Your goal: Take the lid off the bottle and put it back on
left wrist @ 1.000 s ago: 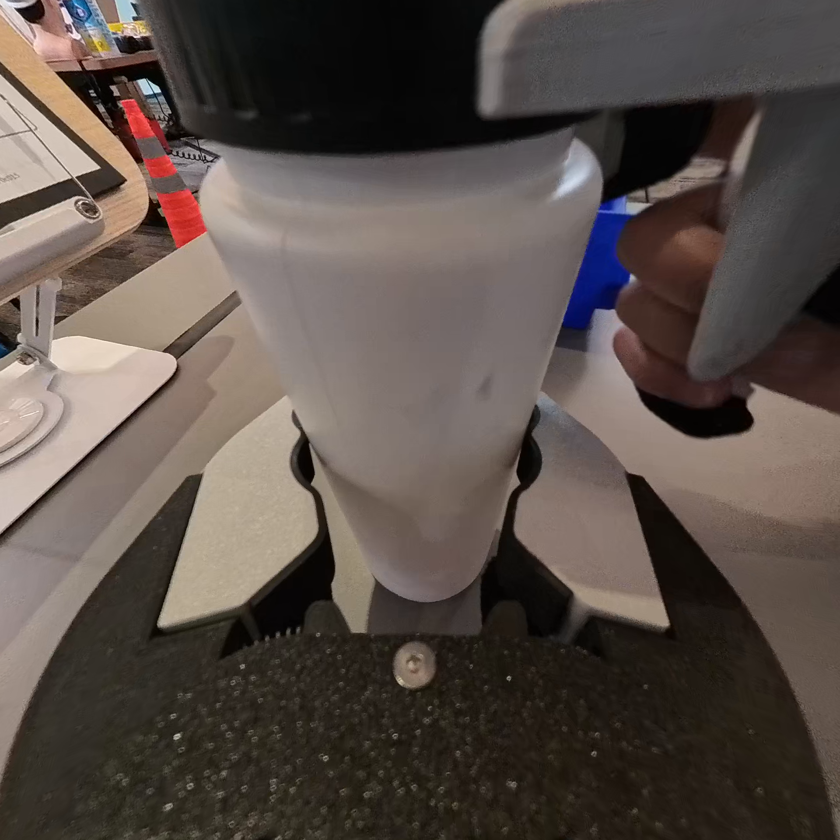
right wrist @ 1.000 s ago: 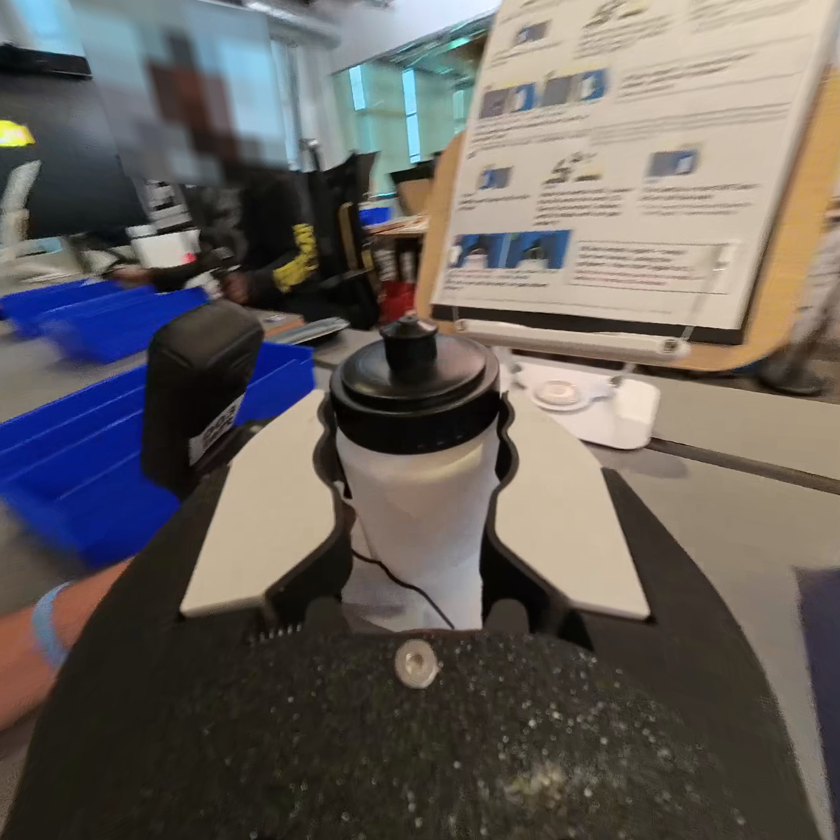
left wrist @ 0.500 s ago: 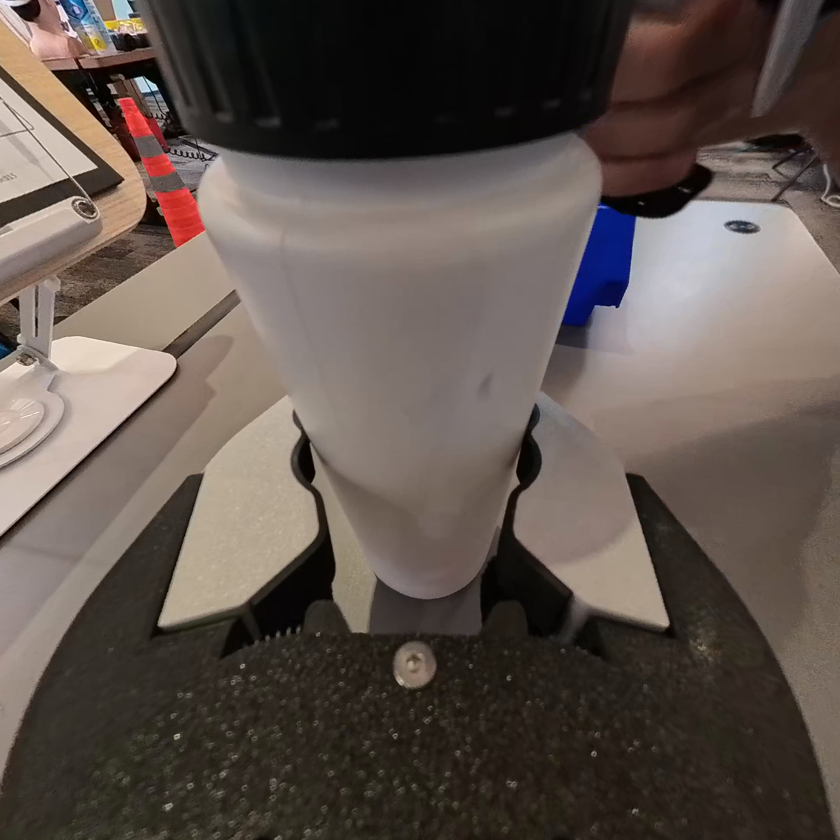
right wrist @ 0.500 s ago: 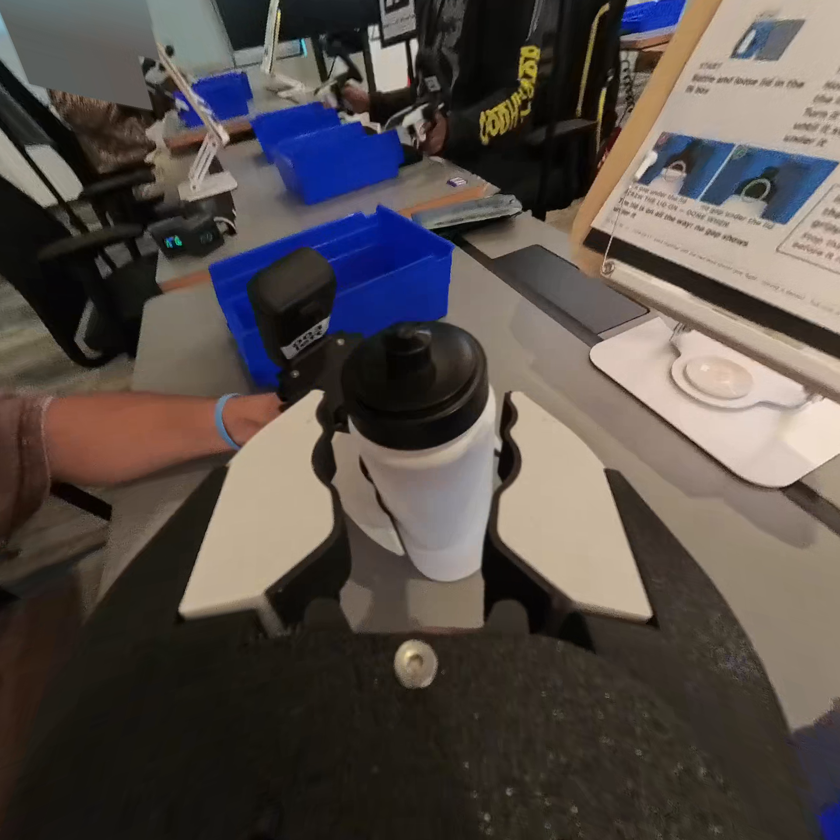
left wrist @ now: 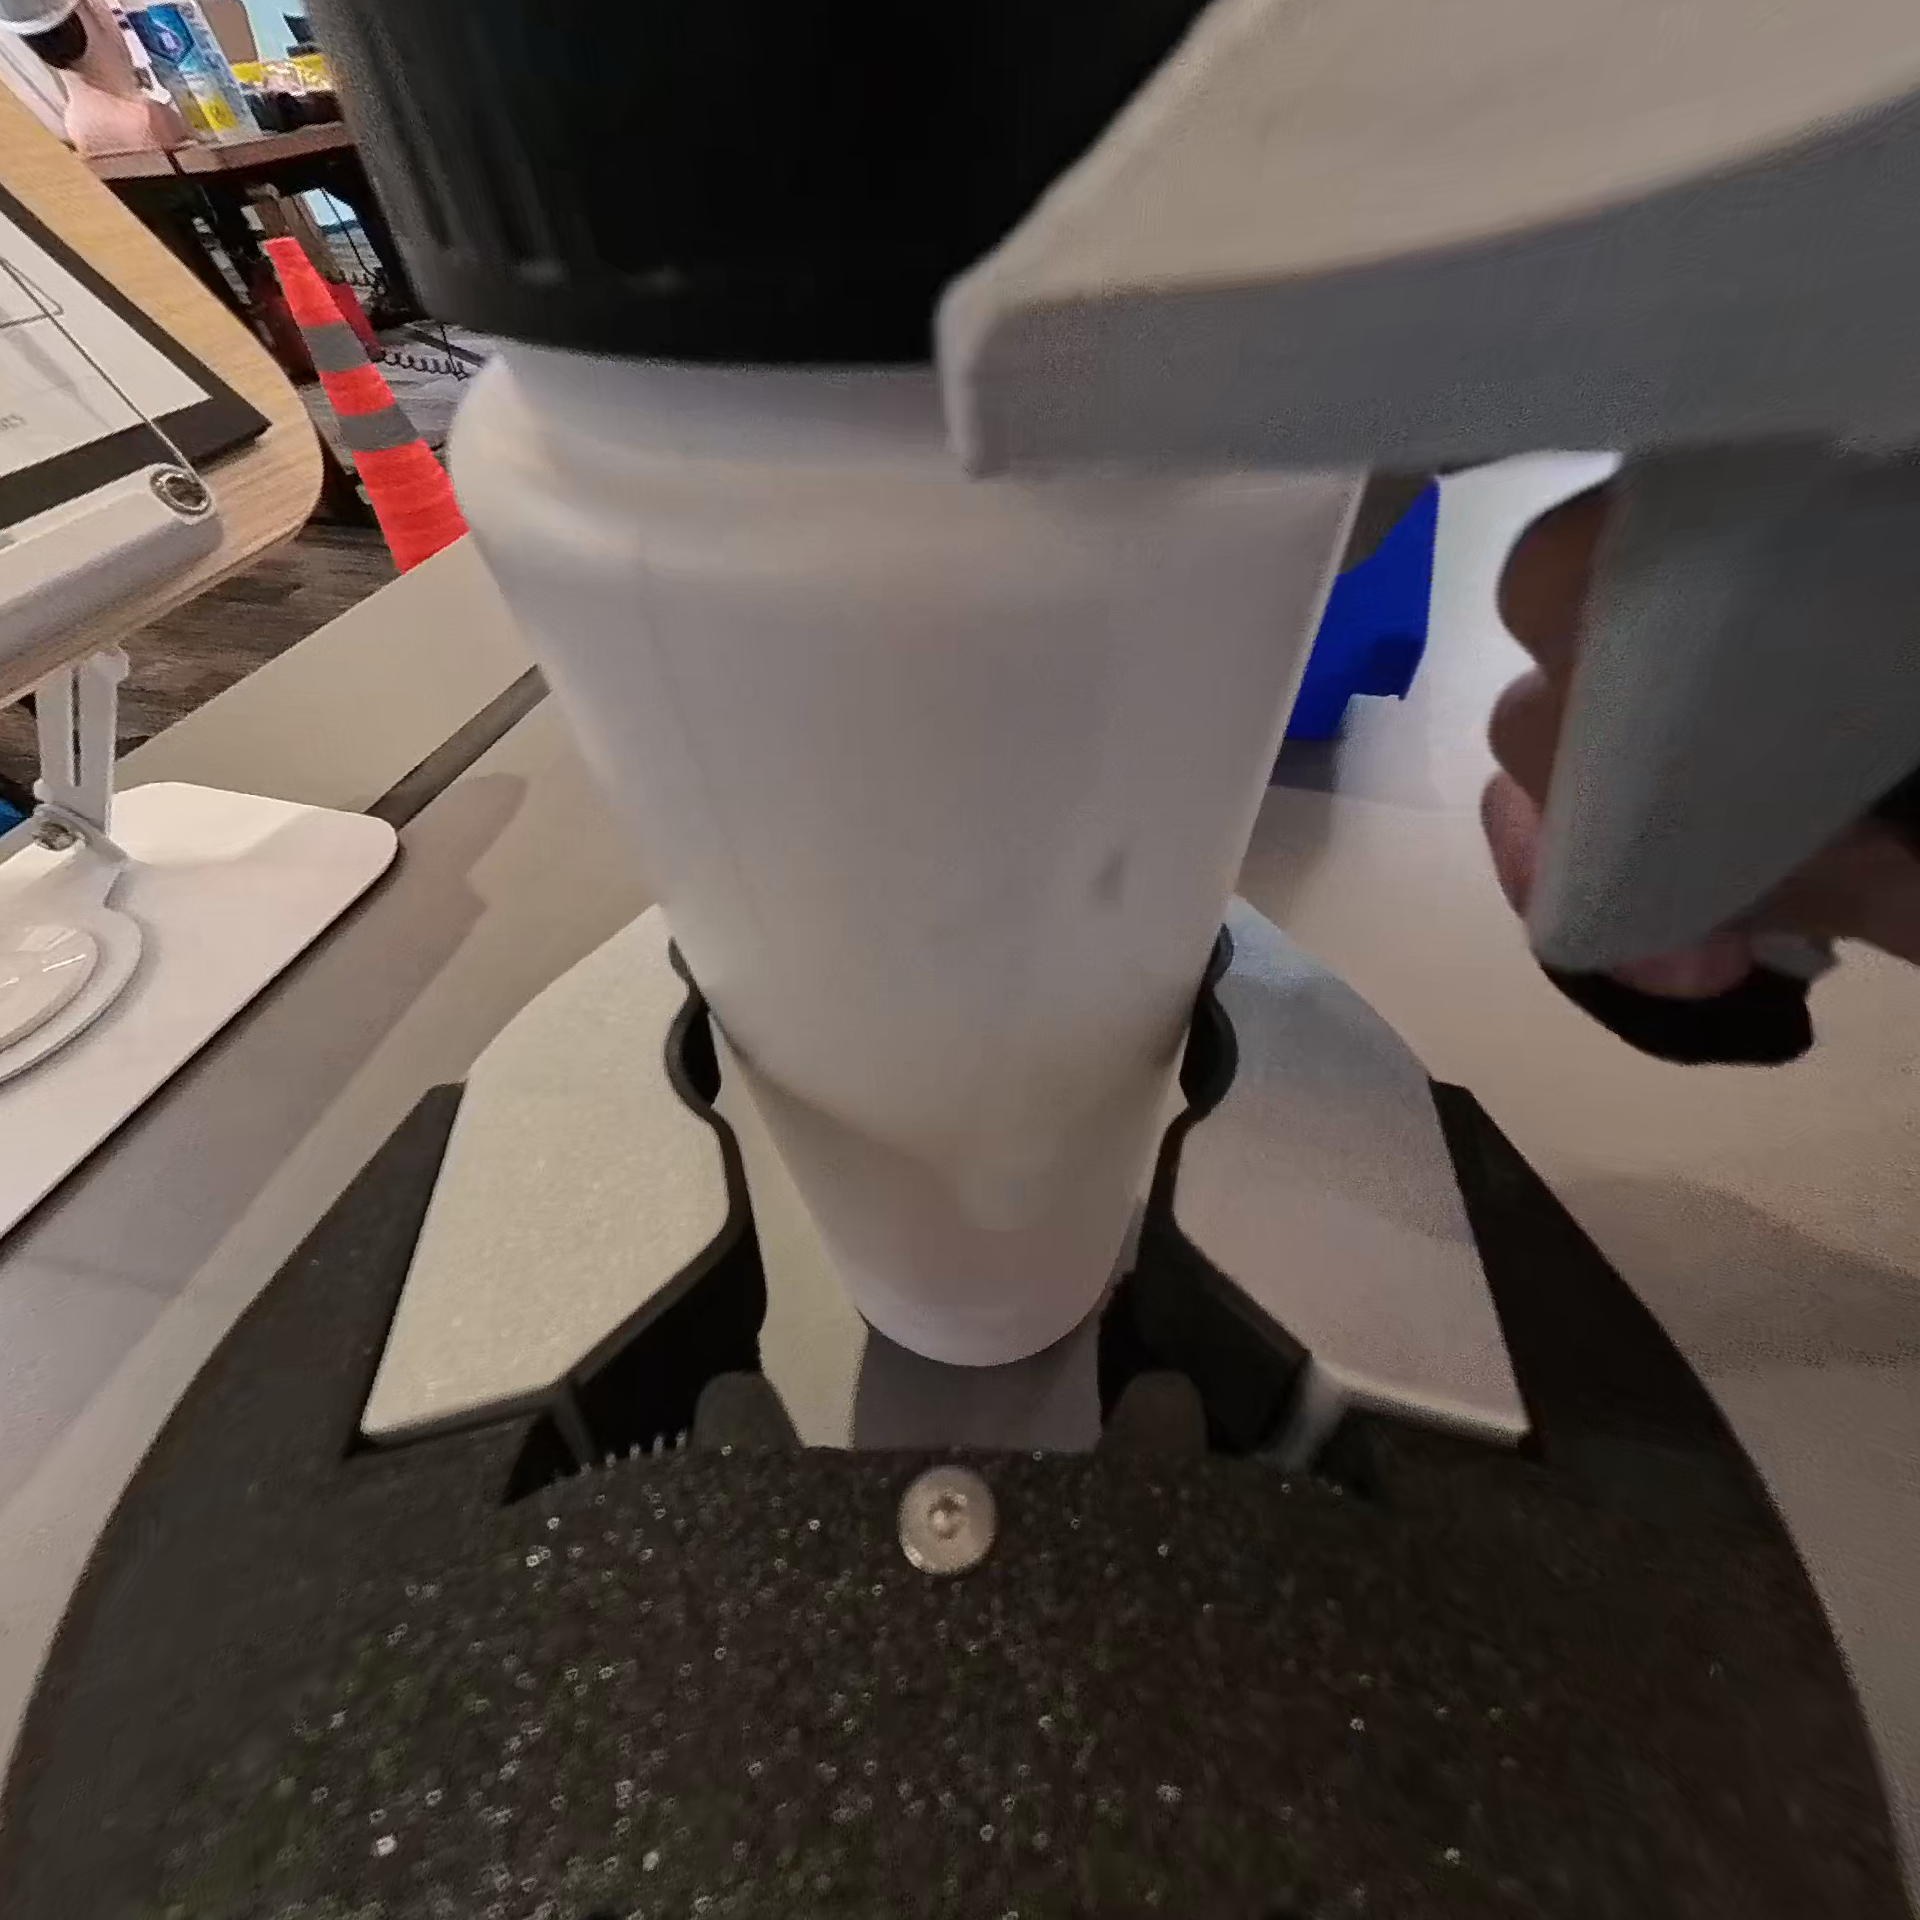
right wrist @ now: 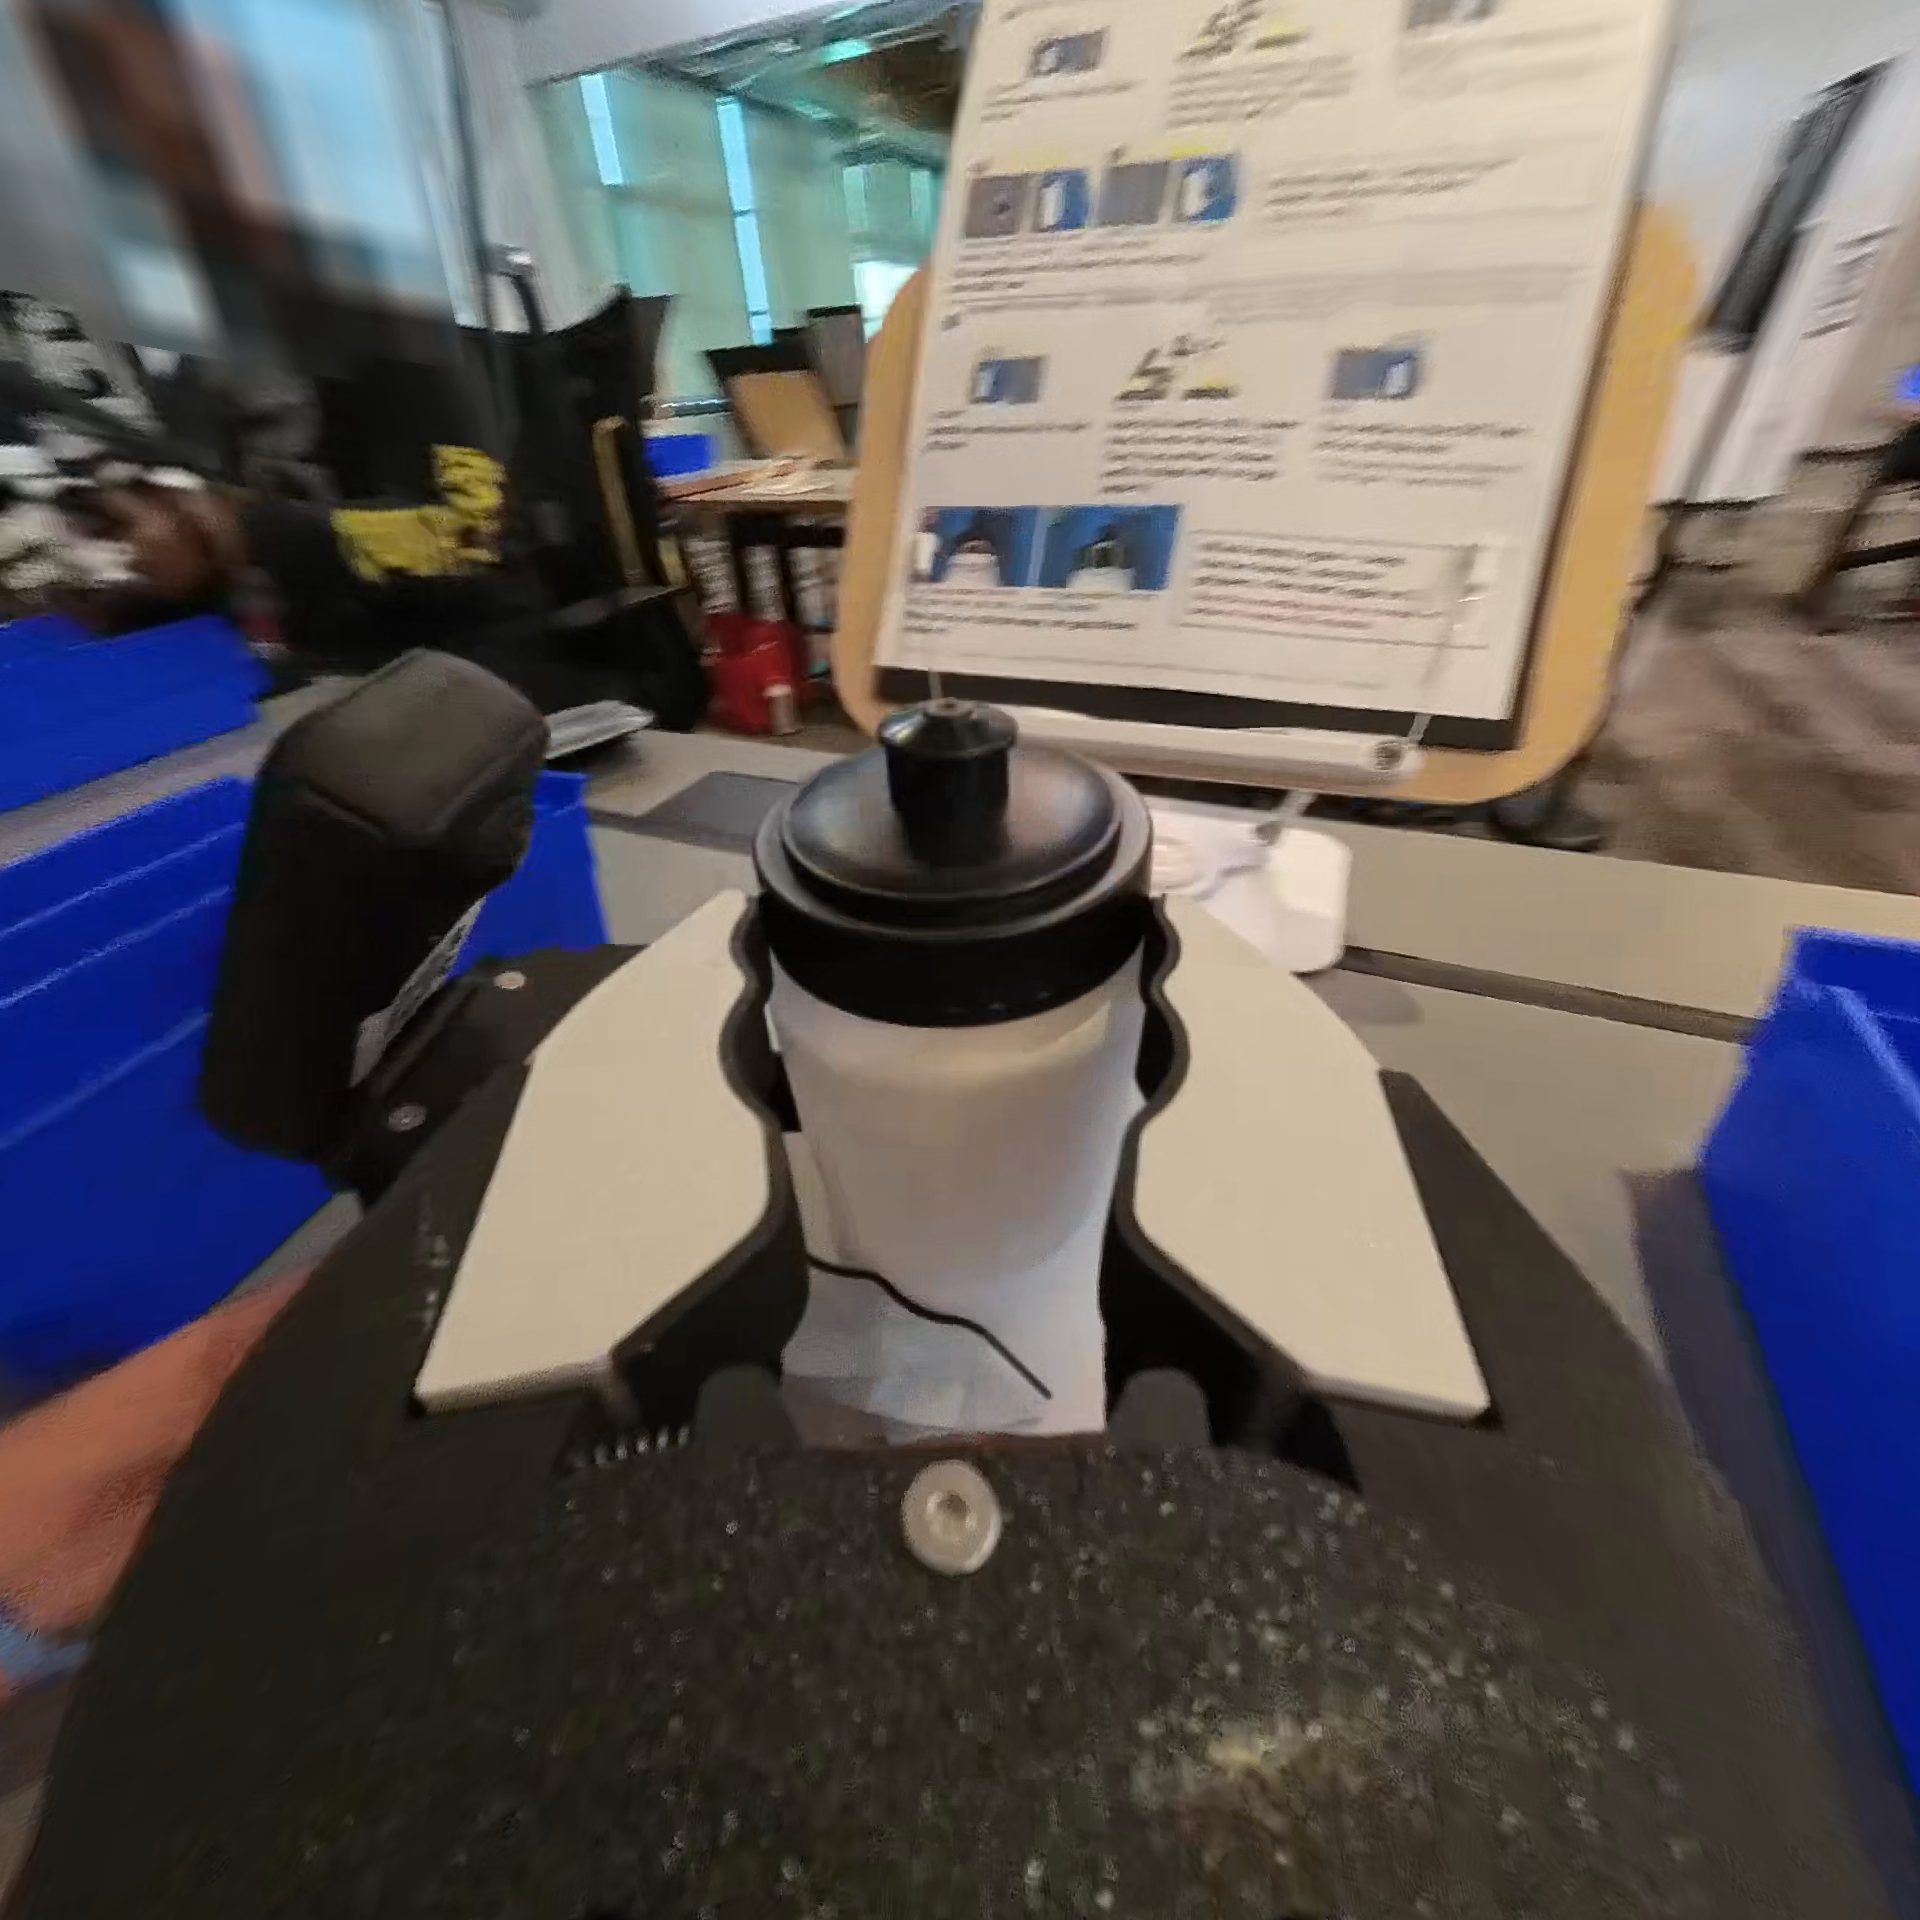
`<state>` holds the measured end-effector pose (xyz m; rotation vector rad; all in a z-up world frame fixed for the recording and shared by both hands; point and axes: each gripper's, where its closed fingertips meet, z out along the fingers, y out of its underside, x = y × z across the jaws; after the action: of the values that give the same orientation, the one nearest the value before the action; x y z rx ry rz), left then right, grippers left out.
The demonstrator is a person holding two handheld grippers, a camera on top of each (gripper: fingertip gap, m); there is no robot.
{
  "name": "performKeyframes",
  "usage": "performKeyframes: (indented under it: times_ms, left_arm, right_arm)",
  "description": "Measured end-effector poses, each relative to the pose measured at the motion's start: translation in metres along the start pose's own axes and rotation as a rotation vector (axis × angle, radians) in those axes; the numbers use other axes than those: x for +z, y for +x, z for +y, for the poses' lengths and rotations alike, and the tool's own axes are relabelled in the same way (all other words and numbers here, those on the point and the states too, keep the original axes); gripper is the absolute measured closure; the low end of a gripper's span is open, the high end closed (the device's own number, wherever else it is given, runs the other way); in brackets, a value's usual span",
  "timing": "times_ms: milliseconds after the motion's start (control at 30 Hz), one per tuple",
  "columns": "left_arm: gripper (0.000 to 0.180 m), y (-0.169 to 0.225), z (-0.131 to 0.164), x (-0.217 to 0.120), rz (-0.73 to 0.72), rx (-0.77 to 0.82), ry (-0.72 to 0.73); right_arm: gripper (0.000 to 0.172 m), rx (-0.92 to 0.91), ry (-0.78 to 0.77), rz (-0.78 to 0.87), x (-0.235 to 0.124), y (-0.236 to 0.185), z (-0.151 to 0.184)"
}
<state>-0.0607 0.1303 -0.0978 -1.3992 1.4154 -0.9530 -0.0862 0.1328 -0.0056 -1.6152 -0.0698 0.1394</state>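
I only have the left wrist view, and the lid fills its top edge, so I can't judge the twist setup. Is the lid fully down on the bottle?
Observer: Yes. The right wrist view shows the black lid level on the white bottle, with no gap showing.
Operator: Where is the right hand-held gripper on it?
Observer: Its fingers flank the lid's lower band, one on each side, and look to be touching it.
Operator: Is the spout clear?
Observer: Yes, the spout stands above the fingers, untouched.
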Motion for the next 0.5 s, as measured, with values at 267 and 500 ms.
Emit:
performKeyframes:
  times_ms: [267, 500]
  left_arm:
    - [0.093, -0.001, 0.0, 0.0, 0.002, -0.012, 0.0]
    - [0.092, -0.001, 0.001, 0.0, 0.003, -0.007, -0.002]
  right_arm:
    - [0.095, -0.162, -0.043, -0.105, -0.013, 0.008, -0.011]
    - [0.094, -0.097, -0.191, -0.636, -0.008, 0.013, -0.023]
